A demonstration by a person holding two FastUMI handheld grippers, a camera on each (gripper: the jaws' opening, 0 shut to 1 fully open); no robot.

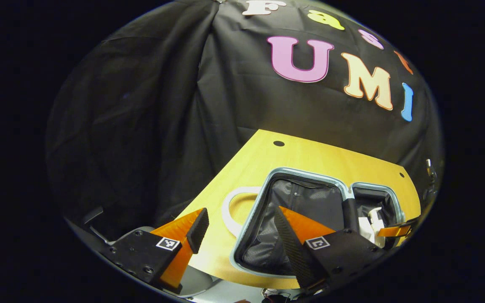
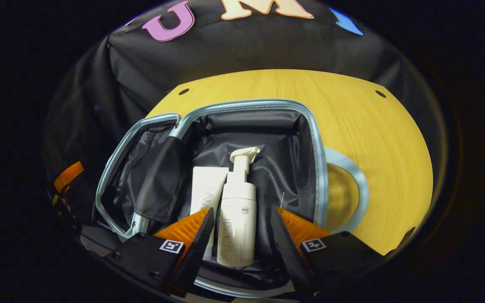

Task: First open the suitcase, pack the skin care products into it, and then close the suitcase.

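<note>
The suitcase (image 2: 319, 168), black-lined with a pale blue rim, lies open flat on the wooden table. In its right half, in the right gripper view, a white pump bottle (image 2: 239, 202) and a white tube (image 2: 206, 189) lie side by side. My right gripper (image 2: 242, 221) hovers open over the bottle's lower end, one finger on each side with a gap to both. My left gripper (image 1: 242, 233) is open with nothing in it, at the near left edge of the suitcase (image 1: 263, 198). In the left gripper view the white products (image 1: 371, 223) sit in the far half.
The yellow table (image 2: 373, 139) has bare wood behind and to the right of the case. The suitcase's pale handle loop (image 2: 354, 181) sticks out onto it. The other gripper's finger (image 2: 67, 174) is at the far left, beyond the lid half. Black cloth hangs behind.
</note>
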